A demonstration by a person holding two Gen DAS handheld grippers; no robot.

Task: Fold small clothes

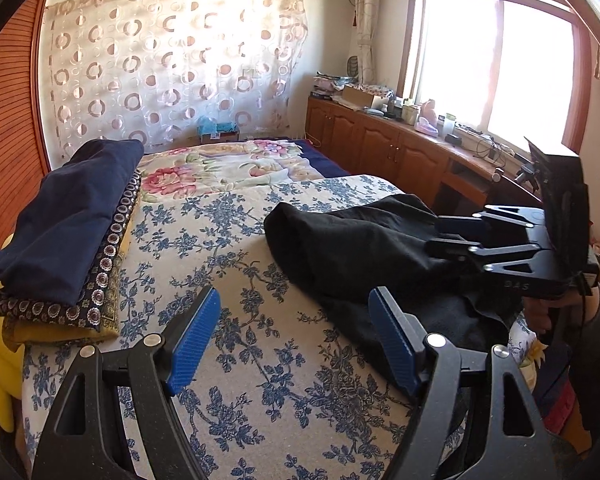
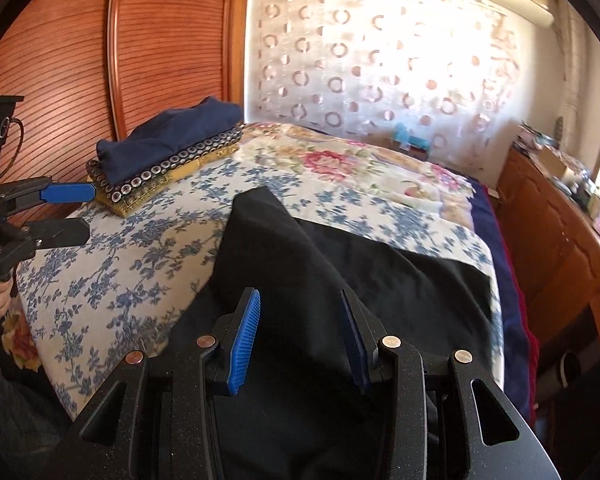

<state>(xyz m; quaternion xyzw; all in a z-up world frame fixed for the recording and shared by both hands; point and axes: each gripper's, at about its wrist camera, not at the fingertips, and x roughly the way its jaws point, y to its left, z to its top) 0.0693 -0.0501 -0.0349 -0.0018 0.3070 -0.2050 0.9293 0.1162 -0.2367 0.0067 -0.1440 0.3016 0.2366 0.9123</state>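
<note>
Black garment (image 2: 300, 256) lies partly folded on the blue-floral bedspread (image 1: 236, 248) near the bed's right edge, a flap doubled over its middle. Your left claw (image 1: 296, 344) hangs wide and empty above bare bedspread just beside it; your right claw (image 2: 300, 336) is poised over the dark cloth, jaws parted, gripping nothing as far as either view shows. At the far left of the bed, a finished stack (image 1: 68, 240) topped by a navy piece suggests earlier items are done; this garment probably needs further folds before joining them.
</note>
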